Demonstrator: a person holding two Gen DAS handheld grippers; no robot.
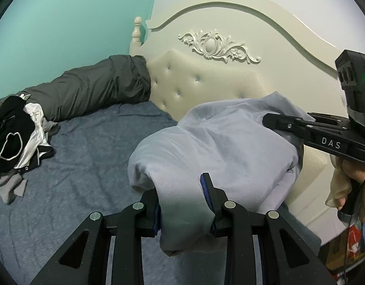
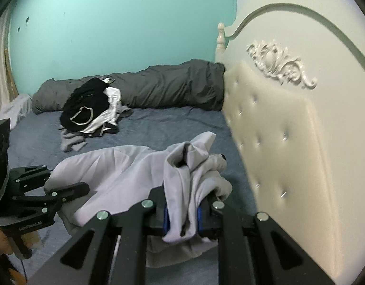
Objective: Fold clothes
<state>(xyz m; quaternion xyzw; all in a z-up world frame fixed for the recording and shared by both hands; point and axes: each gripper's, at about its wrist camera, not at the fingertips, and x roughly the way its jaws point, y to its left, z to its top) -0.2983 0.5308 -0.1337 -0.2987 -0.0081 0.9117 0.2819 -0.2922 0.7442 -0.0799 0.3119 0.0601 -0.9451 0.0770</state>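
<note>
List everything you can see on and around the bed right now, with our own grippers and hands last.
garment: one, pale lilac, held up over the bed near the headboard, clamped at two spots
bedsheet: one, blue-grey, covering the mattress
duvet: one, dark grey, rolled along the far wall side
clothes pile: one heap, black, white and grey, on the sheet in front of the duvet
headboard: one, cream, tufted panel with carved ornament
wall: turquoise, behind the bed
left gripper: black with blue pads, shut on the garment
right gripper: black with blue pads, shut on bunched garment fabric
hand: one, gripping the right gripper's handle
</note>
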